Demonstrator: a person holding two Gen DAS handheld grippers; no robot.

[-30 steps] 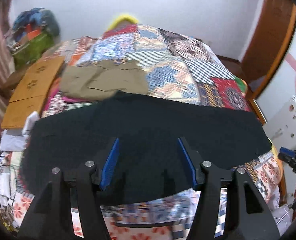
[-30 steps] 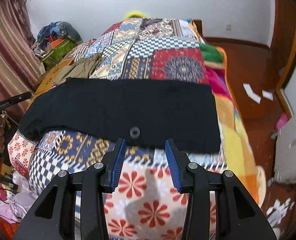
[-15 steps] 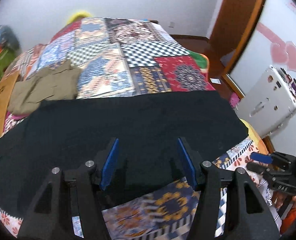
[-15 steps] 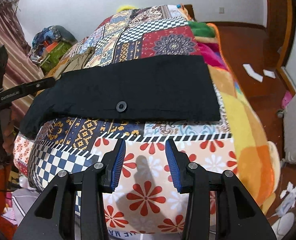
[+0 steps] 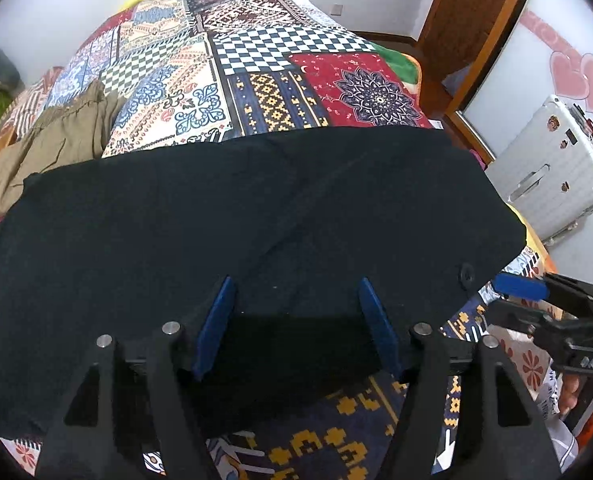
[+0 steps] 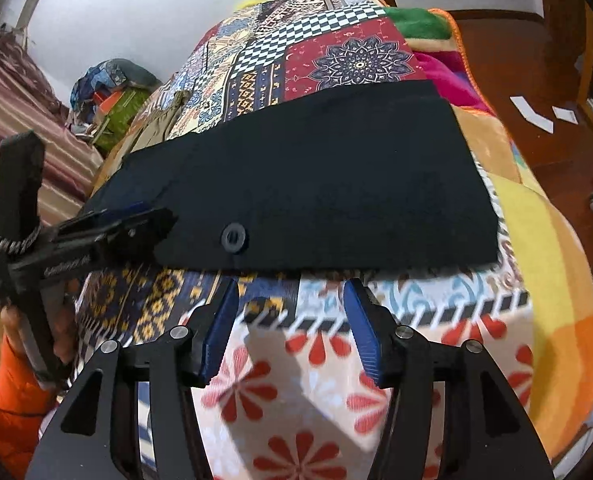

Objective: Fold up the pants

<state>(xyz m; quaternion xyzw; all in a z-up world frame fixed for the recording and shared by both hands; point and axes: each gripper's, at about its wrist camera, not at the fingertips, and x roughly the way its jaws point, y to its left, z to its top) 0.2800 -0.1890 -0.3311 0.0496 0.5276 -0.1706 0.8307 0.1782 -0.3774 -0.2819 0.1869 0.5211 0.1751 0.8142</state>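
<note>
1. Where the patchwork quilt [image 5: 264,92] covers the bed, one pair of black pants [image 5: 236,220] lies flat across its near end, with one dark button [image 6: 233,236] showing near the near edge.
2. One olive garment [image 5: 56,140] lies bunched on the quilt beyond the pants, at their far left corner.
3. Two tools are in view, one per hand.
4. The left tool [image 5: 294,320] is over the pants' near edge, its blue pads spread apart with black cloth showing between them; I cannot tell whether they touch it.
5. The right tool [image 6: 290,326] has its pads apart too, holding nothing, over the flowered quilt just short of the pants' near edge, near the button.
6. One white suitcase [image 5: 552,168] stands beside the bed, to the right.
</note>
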